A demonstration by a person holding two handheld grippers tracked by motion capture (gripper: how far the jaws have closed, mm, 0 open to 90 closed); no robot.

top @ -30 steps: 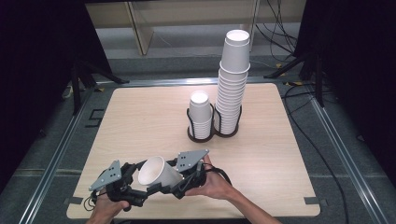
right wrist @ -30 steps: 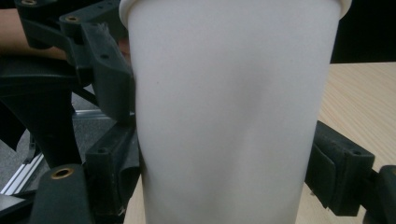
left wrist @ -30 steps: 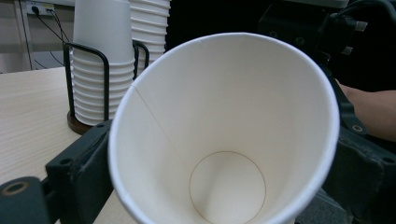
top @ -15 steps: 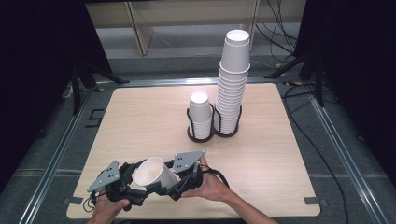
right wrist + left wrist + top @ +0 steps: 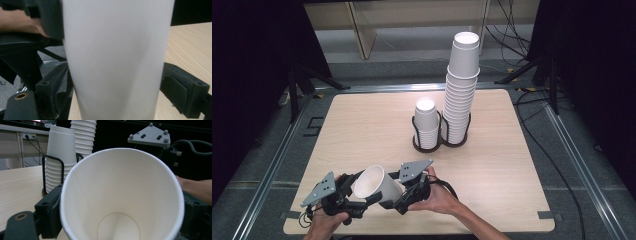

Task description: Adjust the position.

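One paper cup (image 5: 377,187) is held tilted above the near edge of the surface (image 5: 362,130), between both grippers. Left gripper (image 5: 354,200) fingers have just been closing and now press the rim end; right gripper (image 5: 399,202) fingers bracket the body (contact there cannot be confirmed). Stacking remains: short stack (image 5: 427,122) and tall stack (image 5: 460,90) stand beyond in the black wire holder (image 5: 439,145).

A black wire holder (image 5: 440,141) with two rings is seen on the far half of the light wooden surface (image 5: 362,125). A short stack of white cups (image 5: 427,122) is held in its left ring, and a tall stack (image 5: 460,90) in its right ring.
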